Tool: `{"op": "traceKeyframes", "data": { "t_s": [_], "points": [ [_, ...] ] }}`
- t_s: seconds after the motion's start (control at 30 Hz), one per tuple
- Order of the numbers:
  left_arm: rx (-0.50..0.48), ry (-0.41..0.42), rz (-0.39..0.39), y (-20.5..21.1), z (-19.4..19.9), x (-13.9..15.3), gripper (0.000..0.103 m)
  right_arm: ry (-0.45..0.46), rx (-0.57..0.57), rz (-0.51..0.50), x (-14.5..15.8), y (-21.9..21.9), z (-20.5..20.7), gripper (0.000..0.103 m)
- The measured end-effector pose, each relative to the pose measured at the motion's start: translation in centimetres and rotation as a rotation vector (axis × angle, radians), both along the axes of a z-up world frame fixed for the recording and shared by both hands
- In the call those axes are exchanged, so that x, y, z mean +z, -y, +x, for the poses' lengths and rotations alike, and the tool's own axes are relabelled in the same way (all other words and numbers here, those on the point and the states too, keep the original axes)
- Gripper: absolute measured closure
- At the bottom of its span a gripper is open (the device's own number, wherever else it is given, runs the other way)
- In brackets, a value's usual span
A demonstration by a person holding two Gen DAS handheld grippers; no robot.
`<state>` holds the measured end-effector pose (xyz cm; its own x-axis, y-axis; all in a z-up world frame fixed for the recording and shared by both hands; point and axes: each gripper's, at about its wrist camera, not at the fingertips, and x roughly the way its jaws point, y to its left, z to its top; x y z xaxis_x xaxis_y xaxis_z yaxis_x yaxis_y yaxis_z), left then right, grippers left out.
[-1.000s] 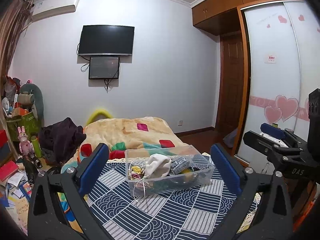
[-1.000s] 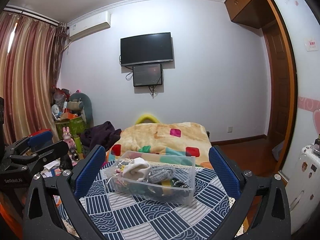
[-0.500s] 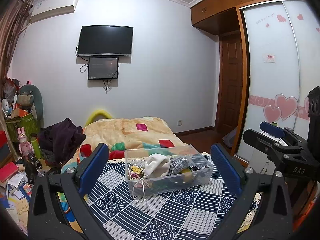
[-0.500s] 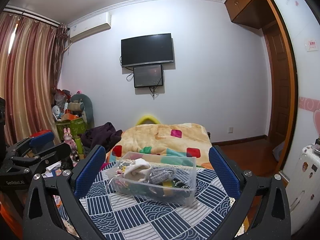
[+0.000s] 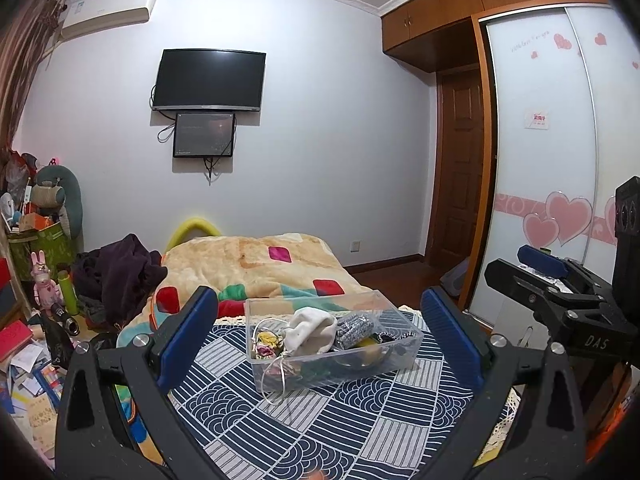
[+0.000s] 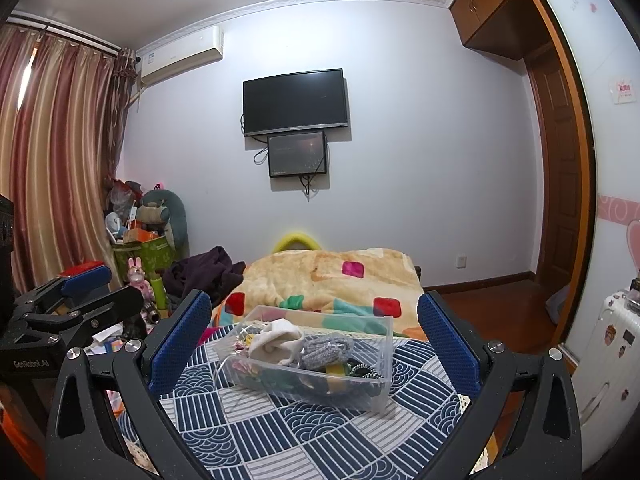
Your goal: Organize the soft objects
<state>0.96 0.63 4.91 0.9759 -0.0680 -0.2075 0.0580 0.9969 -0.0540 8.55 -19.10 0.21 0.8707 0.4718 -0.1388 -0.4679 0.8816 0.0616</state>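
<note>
A clear plastic bin (image 5: 332,364) stands on a blue-and-white patterned cloth (image 5: 280,420). It holds a white sock (image 5: 310,330), a grey knitted piece (image 5: 354,328) and other small soft items. The bin also shows in the right wrist view (image 6: 308,360), with the white sock (image 6: 276,338) and grey piece (image 6: 326,350). My left gripper (image 5: 318,344) is open and empty, held back from the bin. My right gripper (image 6: 314,346) is open and empty, also back from the bin. Each gripper shows at the edge of the other's view.
Beyond the cloth lies a bed with an orange blanket (image 5: 256,264) and a dark garment heap (image 5: 120,272). Clutter and toys (image 5: 44,280) crowd the floor at left. A wardrobe (image 5: 560,180) and door stand at right. A white suitcase (image 6: 604,352) is at far right.
Both grippers have shifted only slightly; the view sits a little lower on the wall. The bin and its contents have not moved.
</note>
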Motion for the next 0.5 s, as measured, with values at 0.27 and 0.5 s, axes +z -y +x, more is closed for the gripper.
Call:
{"op": "traceKeyframes", "data": {
  "t_s": [0.27,0.5],
  "points": [
    [-0.008,-0.011,-0.005,0.07,0.15,-0.14,0.000,0.001,0.004,-0.002,0.34,-0.08,-0.06,0.000],
    [-0.018,-0.016,-0.004,0.18,0.33,-0.18,0.000,-0.003,0.007,-0.001,0.31,-0.18,-0.03,0.000]
  ]
}}
